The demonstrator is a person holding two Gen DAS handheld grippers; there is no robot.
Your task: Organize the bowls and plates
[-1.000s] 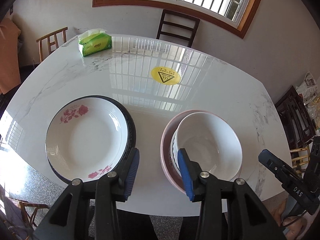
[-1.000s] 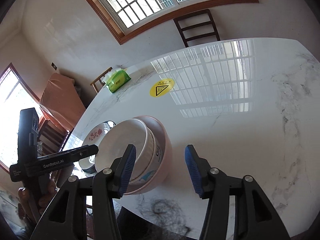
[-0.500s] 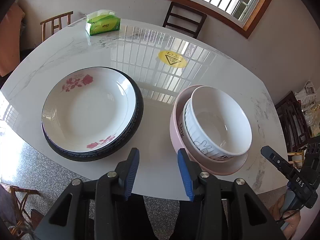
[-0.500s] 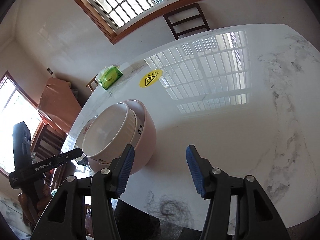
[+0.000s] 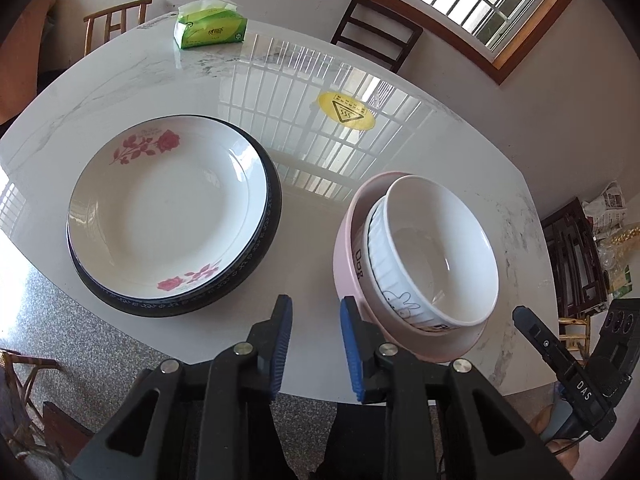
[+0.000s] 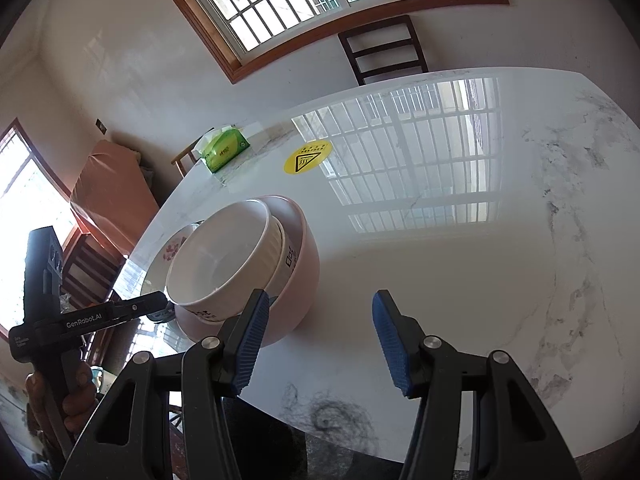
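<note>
A white plate with red roses [image 5: 168, 216] lies stacked on a dark blue-rimmed plate [image 5: 264, 256] at the table's left. To its right a white ribbed bowl [image 5: 436, 252] sits nested, tilted, inside a pink bowl [image 5: 348, 256]. My left gripper [image 5: 314, 344] is open and empty, above the table's near edge between the two stacks. My right gripper [image 6: 318, 336] is open and empty, just right of the pink bowl [image 6: 306, 268]; the white bowl [image 6: 224, 256] and the rose plate [image 6: 170, 248] show behind.
The white marble table [image 5: 140, 76] carries a green tissue pack [image 5: 210, 26] at the far left and a yellow warning sticker [image 5: 346, 111] near the middle. Chairs stand around the far side. A dark smudge marks the table edge [image 6: 328, 416].
Both grippers have pulled back and risen away from the bowl stack. The left gripper's jaws no longer straddle the plates and bowls. Dishes have not moved.
</note>
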